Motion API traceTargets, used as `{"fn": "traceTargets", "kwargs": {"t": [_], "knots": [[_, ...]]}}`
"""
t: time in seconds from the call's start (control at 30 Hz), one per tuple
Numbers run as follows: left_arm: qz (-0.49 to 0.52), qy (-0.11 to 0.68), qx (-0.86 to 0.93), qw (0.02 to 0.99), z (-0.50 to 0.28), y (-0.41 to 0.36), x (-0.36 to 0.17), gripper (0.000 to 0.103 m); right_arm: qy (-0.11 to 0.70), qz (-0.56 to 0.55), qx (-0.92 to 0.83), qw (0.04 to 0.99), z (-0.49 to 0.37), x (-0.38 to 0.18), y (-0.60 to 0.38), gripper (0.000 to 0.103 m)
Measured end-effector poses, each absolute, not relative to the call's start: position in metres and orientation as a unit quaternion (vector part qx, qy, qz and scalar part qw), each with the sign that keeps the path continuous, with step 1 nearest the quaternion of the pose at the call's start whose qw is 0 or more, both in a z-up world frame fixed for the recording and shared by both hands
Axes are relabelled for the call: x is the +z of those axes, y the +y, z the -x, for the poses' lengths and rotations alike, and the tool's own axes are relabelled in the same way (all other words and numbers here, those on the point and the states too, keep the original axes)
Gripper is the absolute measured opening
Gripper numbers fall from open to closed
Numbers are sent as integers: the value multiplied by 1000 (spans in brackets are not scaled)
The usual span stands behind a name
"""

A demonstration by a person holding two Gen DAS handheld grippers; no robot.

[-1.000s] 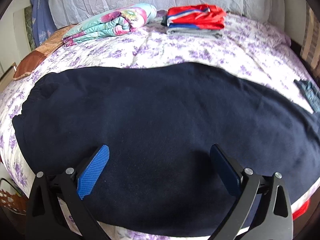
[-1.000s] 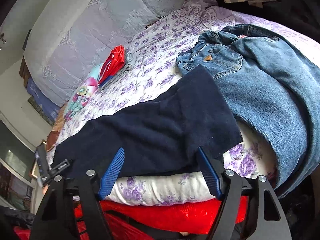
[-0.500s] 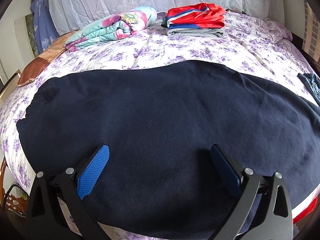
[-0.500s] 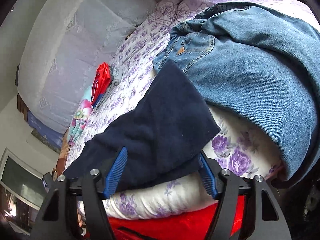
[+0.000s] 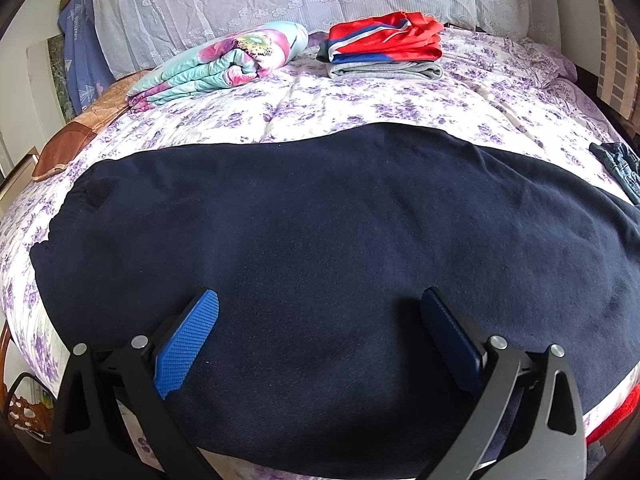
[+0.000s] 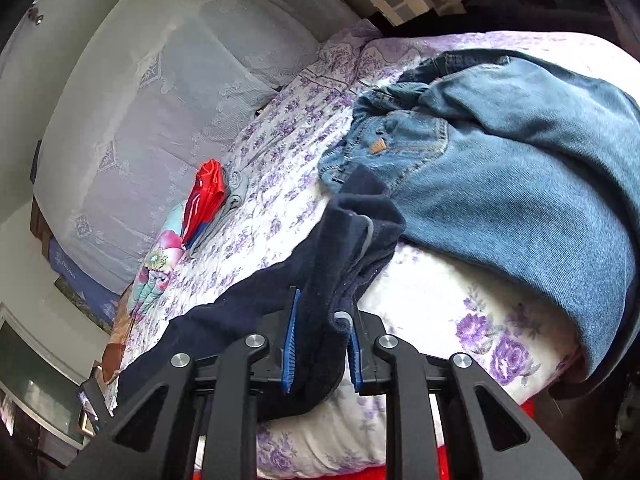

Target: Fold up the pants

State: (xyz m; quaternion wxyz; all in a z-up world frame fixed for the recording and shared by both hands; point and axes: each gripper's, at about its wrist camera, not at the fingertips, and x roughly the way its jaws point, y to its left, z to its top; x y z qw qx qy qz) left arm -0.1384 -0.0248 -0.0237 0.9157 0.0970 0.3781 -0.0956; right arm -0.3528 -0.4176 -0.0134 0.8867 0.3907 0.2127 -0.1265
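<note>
Since a second ago the right gripper [image 6: 320,344] has narrowed from a wide spread, and its jaws are closing on a bunched end of the dark pants [image 5: 320,248], cloth pinched between the blue pads. Those pants lie flat across the near part of the bed [image 5: 360,108], reaching its front edge. Beyond them the flowered cover is bare up to a rolled blanket [image 5: 224,64] and folded clothes [image 5: 384,48] (stacked by the headboard). Jeans [image 6: 520,184] crowd the right side. Over the pants' middle, the left gripper [image 5: 318,332] hangs wide open, holding nothing.
</note>
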Motion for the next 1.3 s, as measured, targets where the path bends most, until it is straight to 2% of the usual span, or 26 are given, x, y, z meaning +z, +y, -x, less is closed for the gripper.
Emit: {"fn": "traceTargets", "kwargs": {"t": [0.4, 0.63, 0.8, 0.97, 1.1, 1.3], "knots": [[-86, 357, -117, 923, 147, -7, -15, 99, 176, -317, -85, 928, 297, 43, -372, 17], [8, 365, -83, 927, 131, 74, 4, 99, 187, -200, -30, 961, 238, 68, -289, 17], [83, 375, -41, 922, 120, 140, 1, 98, 239, -94, 32, 966, 193, 48, -205, 17], [100, 393, -21, 914, 117, 168, -13, 98, 299, 27, 64, 952, 175, 2, -132, 17], [87, 390, -24, 916, 119, 170, -11, 98, 281, 79, 60, 955, 187, -4, -115, 17], [101, 399, -29, 911, 113, 176, -14, 98, 246, 90, 95, 960, 202, 16, -101, 17]]}}
